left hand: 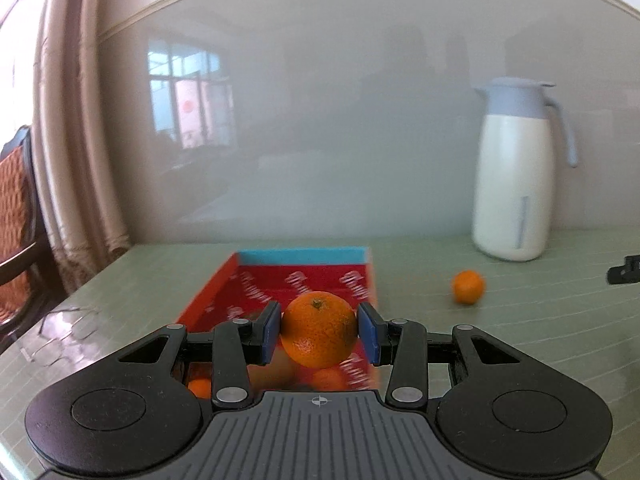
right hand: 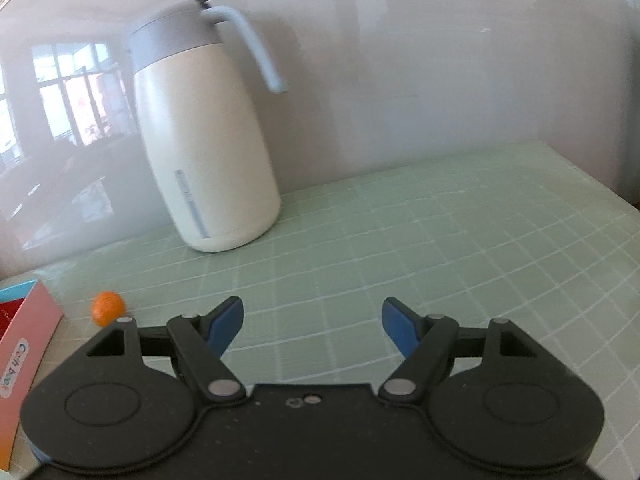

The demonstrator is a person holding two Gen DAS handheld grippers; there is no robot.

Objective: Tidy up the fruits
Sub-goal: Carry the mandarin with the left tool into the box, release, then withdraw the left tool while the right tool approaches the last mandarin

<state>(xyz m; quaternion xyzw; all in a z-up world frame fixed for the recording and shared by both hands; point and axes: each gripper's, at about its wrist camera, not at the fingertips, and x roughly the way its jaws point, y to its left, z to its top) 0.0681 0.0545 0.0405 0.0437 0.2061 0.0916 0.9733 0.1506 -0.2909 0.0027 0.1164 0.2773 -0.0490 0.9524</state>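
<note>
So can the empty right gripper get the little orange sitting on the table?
Probably yes. The right gripper is open and holds nothing, and the loose orange sits on bare mat off to its left, with nothing between them.

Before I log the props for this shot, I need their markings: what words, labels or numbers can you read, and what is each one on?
"Cloth book", partly cut off, on a white oval label on the pink outer side of the box.
White script repeated over the red lining of the box: too blurred to read.
Narrow vertical strip on the white jug: no legible text.
Nothing readable elsewhere.
</note>
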